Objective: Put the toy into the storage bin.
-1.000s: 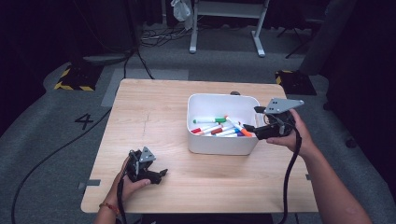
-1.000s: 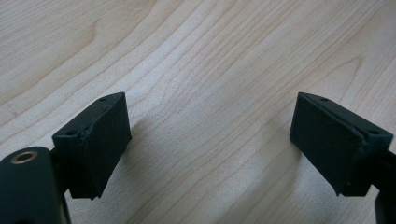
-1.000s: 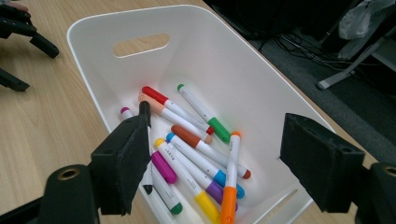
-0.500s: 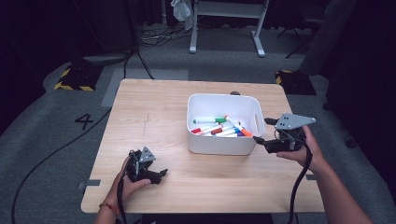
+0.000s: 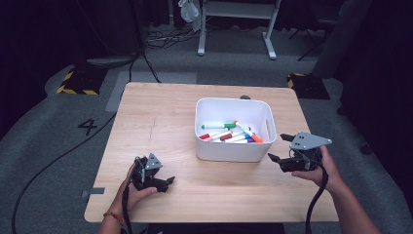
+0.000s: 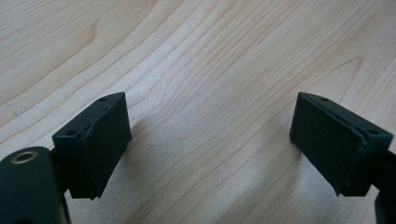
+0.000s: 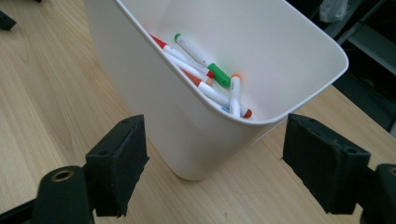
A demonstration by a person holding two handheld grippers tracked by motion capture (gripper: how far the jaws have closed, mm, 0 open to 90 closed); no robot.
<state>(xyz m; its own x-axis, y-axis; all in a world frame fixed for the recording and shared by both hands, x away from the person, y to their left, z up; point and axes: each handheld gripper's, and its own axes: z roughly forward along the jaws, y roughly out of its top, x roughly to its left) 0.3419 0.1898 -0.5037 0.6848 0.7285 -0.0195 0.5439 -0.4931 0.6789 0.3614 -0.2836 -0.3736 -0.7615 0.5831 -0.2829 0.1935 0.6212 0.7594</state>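
From above, the white plastic bin (image 5: 234,129) of coloured markers (image 5: 230,133) sits right of centre on the light wooden table (image 5: 160,122), the right gripper (image 5: 279,160) just beside its right wall, jaws spread and empty. The left gripper (image 6: 210,144) hangs wide over bare wood. The right gripper view frames the bin's near corner between parted jaws without touching.

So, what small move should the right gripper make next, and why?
Probably ease the right gripper forward so its jaws close on the near corner of the white bin. The jaws stand open and empty, apart from the bin, aimed at that corner; the markers already lie inside. The left gripper rests open on the table.
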